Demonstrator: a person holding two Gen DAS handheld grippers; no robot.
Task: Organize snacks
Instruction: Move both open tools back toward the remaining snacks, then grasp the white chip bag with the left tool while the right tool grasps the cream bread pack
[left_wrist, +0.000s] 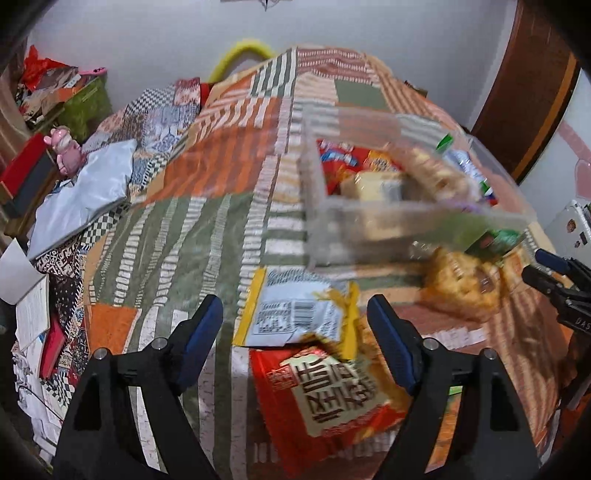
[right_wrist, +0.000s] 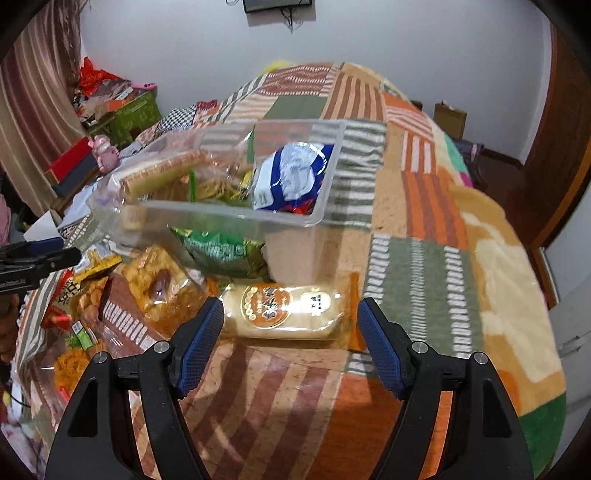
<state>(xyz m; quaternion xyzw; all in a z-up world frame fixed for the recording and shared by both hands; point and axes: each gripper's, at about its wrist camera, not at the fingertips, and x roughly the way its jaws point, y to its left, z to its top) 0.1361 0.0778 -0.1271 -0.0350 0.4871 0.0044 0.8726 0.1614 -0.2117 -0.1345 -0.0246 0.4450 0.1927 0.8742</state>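
From the left wrist view, the left tongs (left_wrist: 295, 325) hang spread wide over the patchwork bedspread (left_wrist: 207, 229), nothing between the pads; ahead of them lies a yellow-edged packet (left_wrist: 295, 314) showing its barcode side, with a red snack packet (left_wrist: 328, 391) overlapping its near edge. The clear plastic bin (left_wrist: 332, 229) stands beyond, already holding several snacks, and a bag of golden puffs (left_wrist: 461, 288) sits just beside its near corner. To do this well, I'd say straddle one packet only and pinch an edge, not the stack. Over to the right wrist view: the right tongs (right_wrist: 290, 325) are released too, jaws wide and empty, lined up on a tan cake pack with a round orange label (right_wrist: 284, 310) lying just in front of the bin. A green packet (right_wrist: 221, 254) leans against the bin wall; best come down squarely and avoid snagging it.
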